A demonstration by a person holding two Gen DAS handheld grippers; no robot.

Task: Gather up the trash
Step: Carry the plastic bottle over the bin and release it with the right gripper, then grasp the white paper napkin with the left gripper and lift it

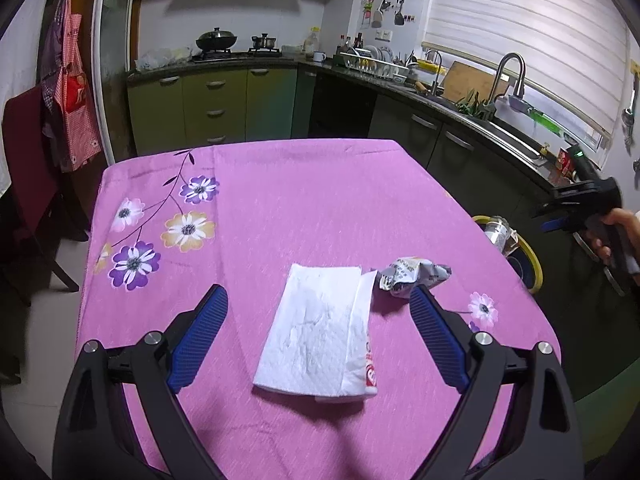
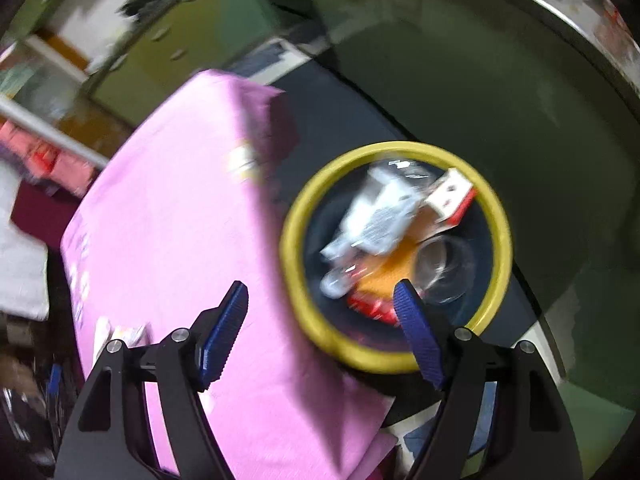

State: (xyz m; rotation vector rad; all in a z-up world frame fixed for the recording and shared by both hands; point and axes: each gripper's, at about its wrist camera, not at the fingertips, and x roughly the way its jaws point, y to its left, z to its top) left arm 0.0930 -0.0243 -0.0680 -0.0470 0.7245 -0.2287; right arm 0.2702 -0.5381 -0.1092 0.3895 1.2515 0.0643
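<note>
In the left wrist view a white paper napkin [image 1: 320, 328] lies flat on the pink flowered tablecloth [image 1: 280, 208], with a crumpled silver wrapper [image 1: 412, 274] just right of it. My left gripper [image 1: 320, 300] is open and empty, hovering above the napkin. My right gripper [image 2: 322, 294] is open and empty, held over the yellow-rimmed trash bin [image 2: 296, 240] beside the table. The bin holds a silver wrapper [image 2: 376, 216], a red and white carton [image 2: 450, 196] and a clear cup [image 2: 444, 268]. The right gripper also shows at the far right in the left wrist view [image 1: 580, 204].
The bin shows at the table's right edge [image 1: 532, 264] in the left wrist view. Kitchen cabinets and a sink counter [image 1: 460, 120] run behind and to the right. A dark red chair [image 1: 28, 168] stands left of the table.
</note>
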